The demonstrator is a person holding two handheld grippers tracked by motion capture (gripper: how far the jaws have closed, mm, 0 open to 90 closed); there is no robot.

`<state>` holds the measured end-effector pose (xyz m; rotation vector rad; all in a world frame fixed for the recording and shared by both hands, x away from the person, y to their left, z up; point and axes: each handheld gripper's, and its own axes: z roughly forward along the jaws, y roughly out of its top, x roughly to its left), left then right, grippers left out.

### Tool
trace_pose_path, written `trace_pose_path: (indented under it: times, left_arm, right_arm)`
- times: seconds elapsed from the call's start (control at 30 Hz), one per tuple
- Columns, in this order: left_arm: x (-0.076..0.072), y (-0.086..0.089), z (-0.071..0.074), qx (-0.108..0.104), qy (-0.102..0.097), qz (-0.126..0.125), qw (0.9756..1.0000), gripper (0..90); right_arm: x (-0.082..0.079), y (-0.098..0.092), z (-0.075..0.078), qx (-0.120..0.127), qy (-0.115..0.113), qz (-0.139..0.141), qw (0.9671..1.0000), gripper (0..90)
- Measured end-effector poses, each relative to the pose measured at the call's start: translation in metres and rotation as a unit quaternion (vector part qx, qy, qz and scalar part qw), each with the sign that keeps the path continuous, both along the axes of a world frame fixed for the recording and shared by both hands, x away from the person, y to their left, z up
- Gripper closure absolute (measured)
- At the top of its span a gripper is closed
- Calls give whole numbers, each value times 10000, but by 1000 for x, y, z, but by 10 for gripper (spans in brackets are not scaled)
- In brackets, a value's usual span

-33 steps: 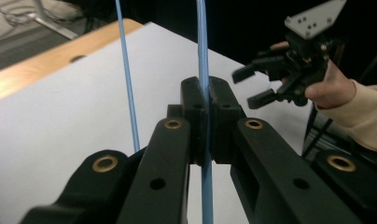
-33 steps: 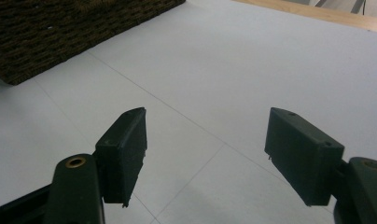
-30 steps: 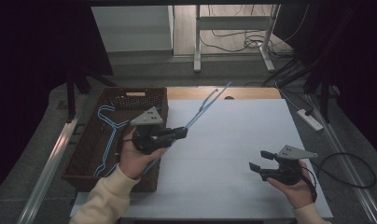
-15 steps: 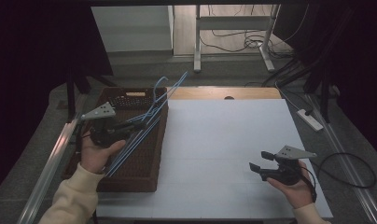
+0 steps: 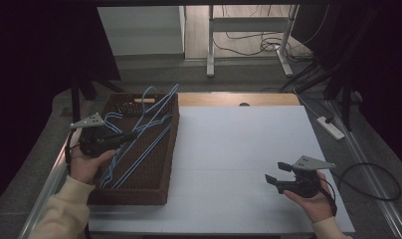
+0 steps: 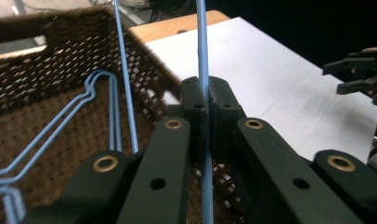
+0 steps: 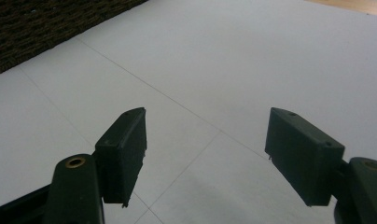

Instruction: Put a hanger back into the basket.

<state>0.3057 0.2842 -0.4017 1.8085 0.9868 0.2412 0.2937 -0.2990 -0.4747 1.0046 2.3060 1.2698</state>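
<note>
Mostly hard to separate the blue wire hangers (image 5: 139, 142) in the high view: several overlap in a tangle inside the brown woven basket (image 5: 161, 169), count unclear. One hanger's hook end sticks up past the basket's far rim. Left gripper (image 5: 120, 138) sits over the basket's left side, jaws pinched tight on one blue wire; left gripper view confirms it, held wire (image 6: 204, 56) running straight up between the closed pads, its top cut off by the frame. A second wire (image 6: 126, 79) passes just beside it, and more hanger loops (image 6: 60, 126) lie on the basket floor. Right gripper (image 5: 274, 174) is well apart, low over the white table (image 5: 239, 144) near its right front, jaws wide open, holding nothing. Right gripper view: bare white surface (image 7: 214, 60) between the pads, basket corner (image 7: 42, 28) top left. Cables (image 5: 268, 35) and a power strip (image 5: 331, 127) sit on the floor beyond.
</note>
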Motion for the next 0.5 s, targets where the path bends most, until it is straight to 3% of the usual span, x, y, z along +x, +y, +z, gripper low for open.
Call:
trace_pose_path:
  times: [0.5]
  left_arm:
    - [-1, 15, -15, 85, 261, -127, 9995, 865]
  right_arm:
    - [0, 1, -2, -55, 35, 26, 10000, 301]
